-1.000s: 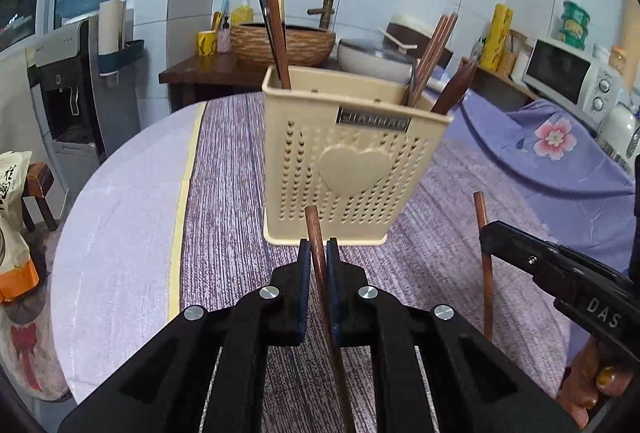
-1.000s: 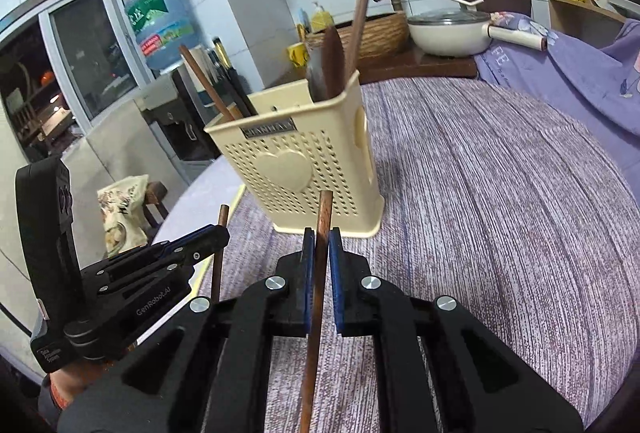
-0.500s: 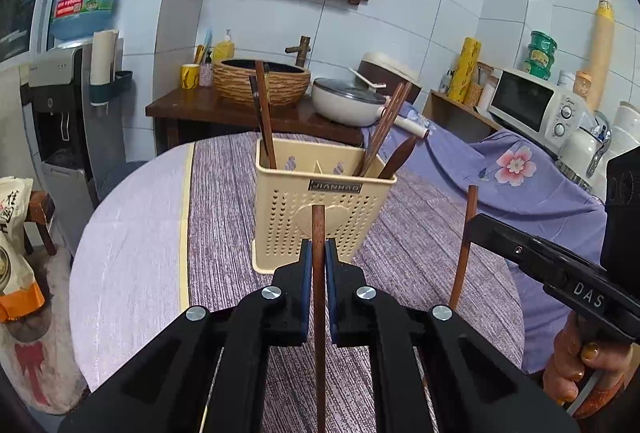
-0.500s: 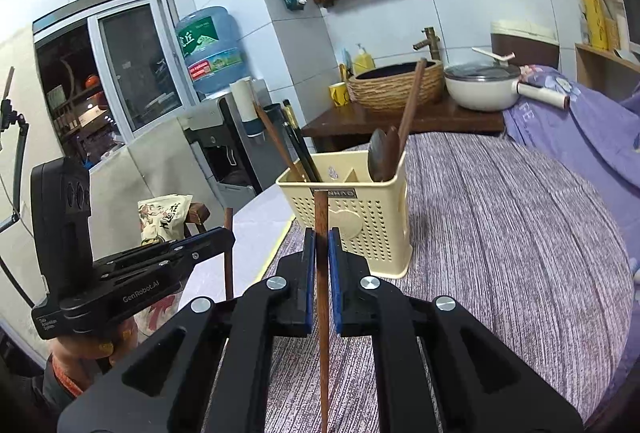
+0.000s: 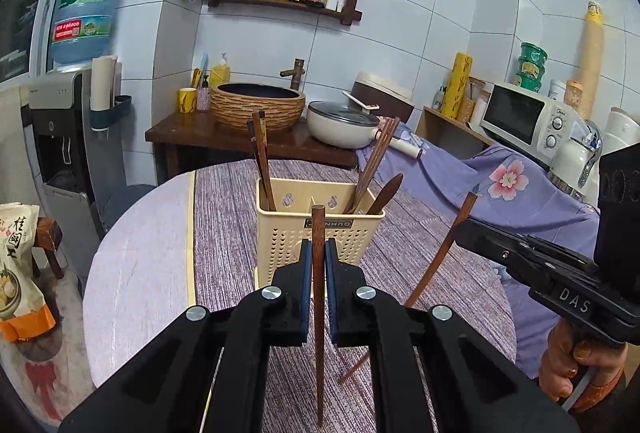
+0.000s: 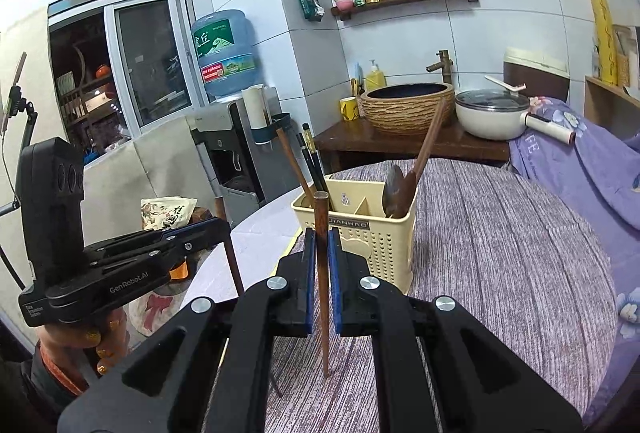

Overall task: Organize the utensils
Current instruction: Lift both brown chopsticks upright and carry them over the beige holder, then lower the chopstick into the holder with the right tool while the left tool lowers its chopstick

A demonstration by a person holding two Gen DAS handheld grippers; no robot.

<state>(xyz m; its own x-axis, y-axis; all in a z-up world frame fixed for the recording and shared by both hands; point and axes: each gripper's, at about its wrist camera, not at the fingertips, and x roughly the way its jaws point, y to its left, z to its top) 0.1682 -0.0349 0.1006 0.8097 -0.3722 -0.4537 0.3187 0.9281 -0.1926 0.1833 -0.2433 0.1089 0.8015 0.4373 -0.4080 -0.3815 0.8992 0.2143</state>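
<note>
- While both grippers hang above the round table (image 5: 136, 273), each is clenched on a single brown wooden chopstick.
- Left gripper (image 5: 319, 257): blue pads pressed on the left chopstick (image 5: 318, 313), which stands near-vertical, blunt end up, thin tip down, above the striped purple cloth (image 5: 224, 217).
- Right gripper (image 6: 321, 253): pads pressed on the right chopstick (image 6: 322, 297), also upright, tapered tip pointing down over the cloth.
- In the left wrist view the right gripper enters from the right edge with its chopstick slanting down-left; a hand (image 5: 568, 357) grips its handle.
- In the right wrist view the left gripper sits at lower left, its chopstick hanging below the jaws.
- Utensil holder (image 5: 320, 233): cream perforated plastic, upright on the cloth, directly beyond both grippers, apart from them.
- Holder contents: dark chopsticks (image 5: 260, 157) leaning in the left compartment; brown chopsticks and a wooden spoon (image 6: 394, 189) in the right compartment.
- Background: woven basin (image 5: 258, 109), lidded white pot (image 5: 344, 125), microwave (image 5: 524, 117), water dispenser with bottle (image 5: 84, 9).
</note>
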